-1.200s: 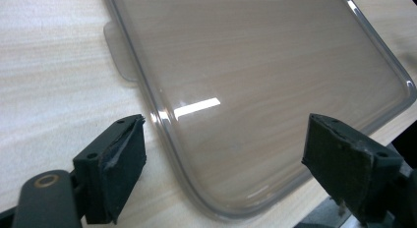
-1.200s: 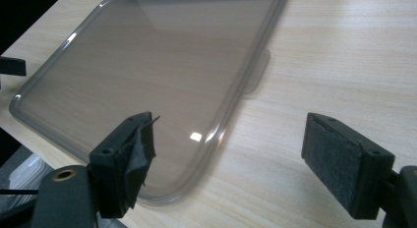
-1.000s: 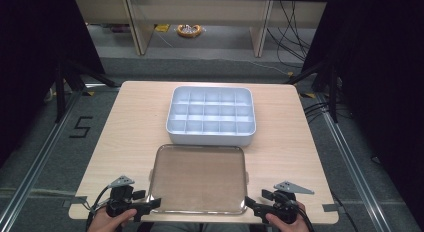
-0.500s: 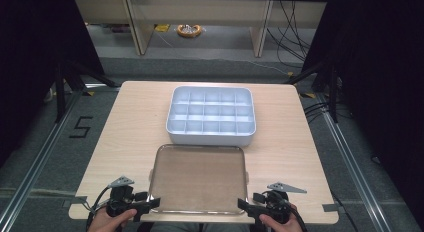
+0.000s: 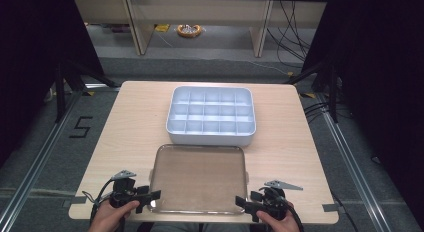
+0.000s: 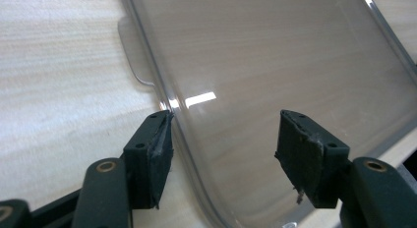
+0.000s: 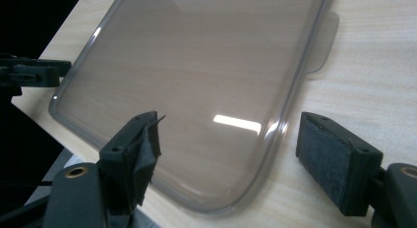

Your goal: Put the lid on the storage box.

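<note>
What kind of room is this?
Probably a lab or workshop for recording tasks: a wooden table on a metal frame, dark curtains at the sides, loose cables on the floor.

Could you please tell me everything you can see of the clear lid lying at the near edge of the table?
The clear lid is a rounded rectangle of smoky, see-through plastic with a raised rim and a small tab on each short side. It lies flat on the wooden table, just in front of the white divided tray. The left gripper straddles its near left corner, one finger touching the rim, having just been closing. The right gripper straddles the near right corner, open.
</note>
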A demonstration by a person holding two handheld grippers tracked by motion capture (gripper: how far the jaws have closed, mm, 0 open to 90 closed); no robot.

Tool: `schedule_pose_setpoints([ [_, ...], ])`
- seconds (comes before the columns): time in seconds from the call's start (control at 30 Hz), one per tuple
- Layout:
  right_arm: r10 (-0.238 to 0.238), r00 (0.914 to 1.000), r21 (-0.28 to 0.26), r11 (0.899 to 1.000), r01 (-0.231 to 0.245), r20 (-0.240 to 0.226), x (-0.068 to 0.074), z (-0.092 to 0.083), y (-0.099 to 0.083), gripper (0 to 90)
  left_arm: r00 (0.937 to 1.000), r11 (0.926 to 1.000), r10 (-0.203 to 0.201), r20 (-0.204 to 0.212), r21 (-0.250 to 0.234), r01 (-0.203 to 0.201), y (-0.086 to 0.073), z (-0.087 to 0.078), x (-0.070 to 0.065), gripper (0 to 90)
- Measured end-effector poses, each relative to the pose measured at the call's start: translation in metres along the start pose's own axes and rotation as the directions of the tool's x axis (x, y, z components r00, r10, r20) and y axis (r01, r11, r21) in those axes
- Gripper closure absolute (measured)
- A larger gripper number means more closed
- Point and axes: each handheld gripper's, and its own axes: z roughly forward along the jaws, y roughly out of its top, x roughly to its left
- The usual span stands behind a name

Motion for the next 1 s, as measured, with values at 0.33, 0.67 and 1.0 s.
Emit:
schedule_pose_setpoints([
  [0.33,0.051,0.9985,-0.011,0.999,-0.051,0.019,-0.005,0.012,0.01,26.3,0.9996,0.9999,-0.016,0.022,0.007,0.015,0.0,0.002,-0.005,37.3],
  [0.67,0.283,0.9575,-0.05,0.957,-0.286,-0.056,-0.012,0.006,0.003,40.9,0.9998,0.9998,0.015,0.017,0.01,-0.015,-0.004,0.0,-0.007,37.5],
  [1.0,0.088,0.9896,-0.057,0.994,-0.095,-0.114,-0.009,0.0,-0.002,55.4,0.9982,0.9994,0.031,0.051,0.014,-0.032,-0.007,0.001,-0.01,35.9],
])
